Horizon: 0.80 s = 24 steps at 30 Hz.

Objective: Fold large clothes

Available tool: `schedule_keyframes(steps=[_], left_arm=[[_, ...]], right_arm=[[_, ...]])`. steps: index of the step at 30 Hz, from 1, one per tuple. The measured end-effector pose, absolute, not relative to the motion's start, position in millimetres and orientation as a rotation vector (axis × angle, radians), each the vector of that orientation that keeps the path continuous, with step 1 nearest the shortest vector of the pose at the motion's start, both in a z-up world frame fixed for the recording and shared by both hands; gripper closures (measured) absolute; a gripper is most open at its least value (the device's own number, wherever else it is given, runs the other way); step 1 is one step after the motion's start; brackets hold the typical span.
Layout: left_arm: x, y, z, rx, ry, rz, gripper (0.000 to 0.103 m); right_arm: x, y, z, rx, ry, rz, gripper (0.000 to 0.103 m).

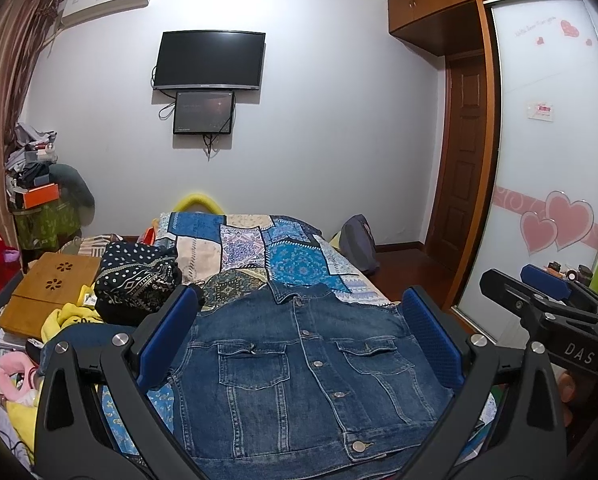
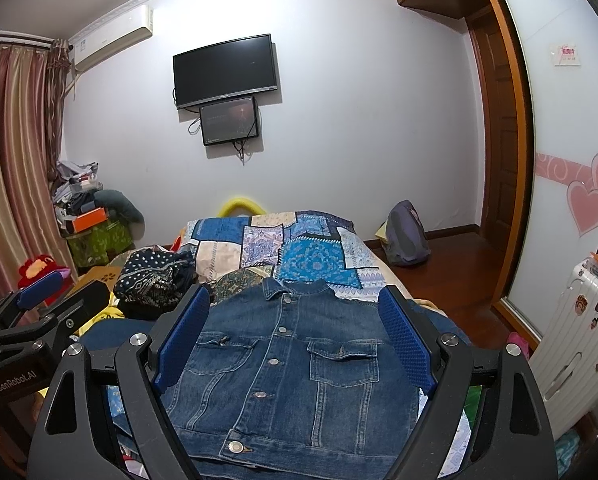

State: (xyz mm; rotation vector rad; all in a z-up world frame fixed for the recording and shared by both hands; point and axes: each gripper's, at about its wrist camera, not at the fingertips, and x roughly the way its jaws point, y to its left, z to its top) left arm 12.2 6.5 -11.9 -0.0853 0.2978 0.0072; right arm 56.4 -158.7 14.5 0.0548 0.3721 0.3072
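A blue denim jacket [image 1: 299,368] lies flat and front up on the patchwork quilt [image 1: 291,256] of the bed, buttoned, collar pointing away, sleeves not showing. My left gripper [image 1: 299,300] hovers open over its near half, one blue pad on each side of the chest. In the right wrist view the same jacket [image 2: 283,360] sits between the spread fingers of my right gripper [image 2: 295,294], which is also open and holds nothing. Each gripper shows at the edge of the other's view: the right gripper [image 1: 515,280] and the left gripper [image 2: 63,290].
A dark patterned bundle of cloth [image 1: 139,280] and a wooden lap table [image 1: 51,288] lie left of the jacket, among yellow and pink clutter. A backpack [image 2: 407,236] sits on the floor right of the bed. A white suitcase [image 2: 571,344] stands by the wardrobe.
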Motion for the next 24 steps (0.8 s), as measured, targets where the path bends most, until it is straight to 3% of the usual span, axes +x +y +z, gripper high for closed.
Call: schedule_keyframes(steps=[16,24], left_arm=[[33.4,27.6,-18.6,-0.096,0.318,0.037,0.000],[55.9,89.7,-20.3,-0.112,0.326,0.158,0.000]], right_arm=[[79.9,-151.0,11.3,0.022,0.399,0.273,0.019],[114.9,-145.2,6.0,-0.012,0.416,0.246,0.019]])
